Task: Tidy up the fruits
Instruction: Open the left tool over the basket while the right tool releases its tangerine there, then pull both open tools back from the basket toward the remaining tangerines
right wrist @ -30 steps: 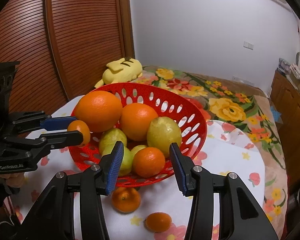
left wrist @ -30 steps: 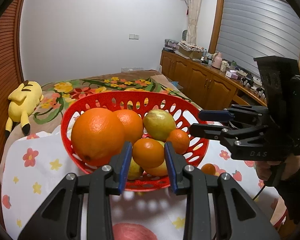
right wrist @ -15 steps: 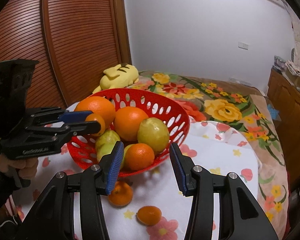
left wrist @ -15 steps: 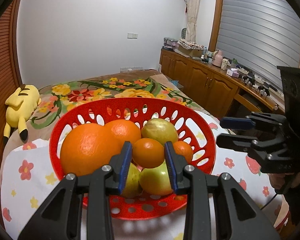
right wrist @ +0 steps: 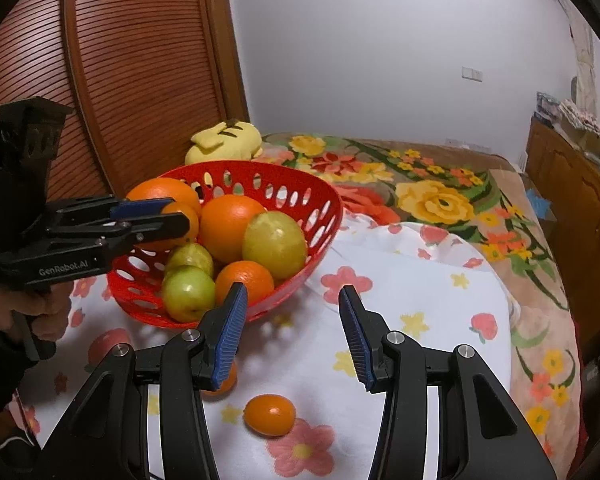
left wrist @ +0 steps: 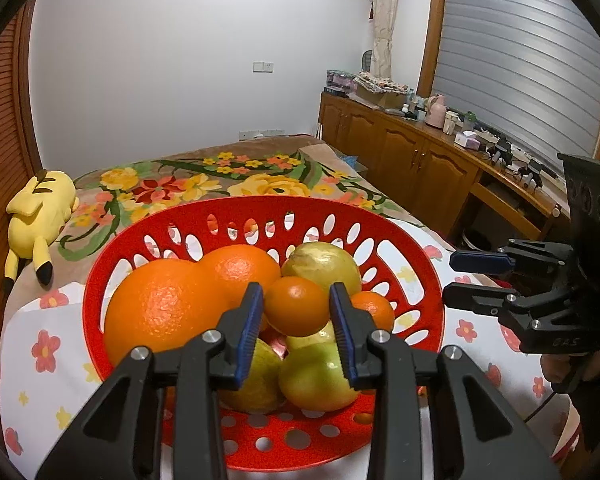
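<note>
We held a small orange mandarin in the left tongs above the red perforated plastic basket; release comes next. The right tongs, spread wide and empty, hovered over two loose mandarins near the tabletop's front edge, beside the basket.

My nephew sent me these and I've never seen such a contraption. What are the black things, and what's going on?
They are hand-held tongs, one in each of a person's hands, each with a camera looking along its two fingers. The left tongs, seen from their own camera, grip a small orange above the red basket of fruit. The other picture comes from the right tongs, open and empty. Below them, two small oranges lie on the flowered tablecloth.
</note>
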Demonstrator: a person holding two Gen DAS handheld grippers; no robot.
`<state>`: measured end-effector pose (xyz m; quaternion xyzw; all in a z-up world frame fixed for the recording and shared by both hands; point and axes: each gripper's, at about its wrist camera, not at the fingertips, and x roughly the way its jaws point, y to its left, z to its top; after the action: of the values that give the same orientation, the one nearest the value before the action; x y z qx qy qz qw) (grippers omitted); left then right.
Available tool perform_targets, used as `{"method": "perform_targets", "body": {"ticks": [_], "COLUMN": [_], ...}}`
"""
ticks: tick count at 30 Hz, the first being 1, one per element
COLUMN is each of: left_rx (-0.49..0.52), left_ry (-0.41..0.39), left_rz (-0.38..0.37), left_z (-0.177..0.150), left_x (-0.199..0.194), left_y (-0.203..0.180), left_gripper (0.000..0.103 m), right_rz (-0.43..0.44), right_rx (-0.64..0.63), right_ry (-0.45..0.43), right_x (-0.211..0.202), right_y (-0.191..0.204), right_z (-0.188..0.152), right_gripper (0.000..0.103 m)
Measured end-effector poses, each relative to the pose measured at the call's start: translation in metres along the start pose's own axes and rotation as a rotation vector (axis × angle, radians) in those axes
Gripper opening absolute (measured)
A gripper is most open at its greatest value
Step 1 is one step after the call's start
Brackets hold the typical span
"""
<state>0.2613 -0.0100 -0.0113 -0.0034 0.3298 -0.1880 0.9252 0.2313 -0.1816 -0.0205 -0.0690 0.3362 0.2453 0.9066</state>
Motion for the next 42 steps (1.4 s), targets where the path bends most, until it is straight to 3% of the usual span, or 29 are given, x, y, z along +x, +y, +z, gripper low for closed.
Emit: {"method": "perform_targets", "body": {"ticks": [5,17,28,42], "left_rx": [-0.003,-0.005,-0.011,0.008], "left_ry": [-0.006,-0.037,-0.051,-0.002], "left_rz": [0.0,-0.018,-0.015,-0.024], "left_z": [-0.001,-0.014,-0.034,-0.067], "left_x": [-0.002,-0.037,-0.066,-0.057], "left_y": [0.0,-0.007,-0.011,-0.036], "left_gripper": [0.045,0.054,0.055,0.055], "right_rz": [-0.002,-0.021,-0.047,-0.025], "right_rx": [0.008,0.009,0.04,0.056], "right_ry": [-0.002,-0.001,0.018,0.08], "right_x": [-0.003,-0.022,-0.03,-0.014], "right_y": [-0.002,0.006,0.015,0.019], "right_z": [-0.002,-0.017,-0.036,-0.056], "right_gripper": [0.047,0.047,0.048,0.048]}}
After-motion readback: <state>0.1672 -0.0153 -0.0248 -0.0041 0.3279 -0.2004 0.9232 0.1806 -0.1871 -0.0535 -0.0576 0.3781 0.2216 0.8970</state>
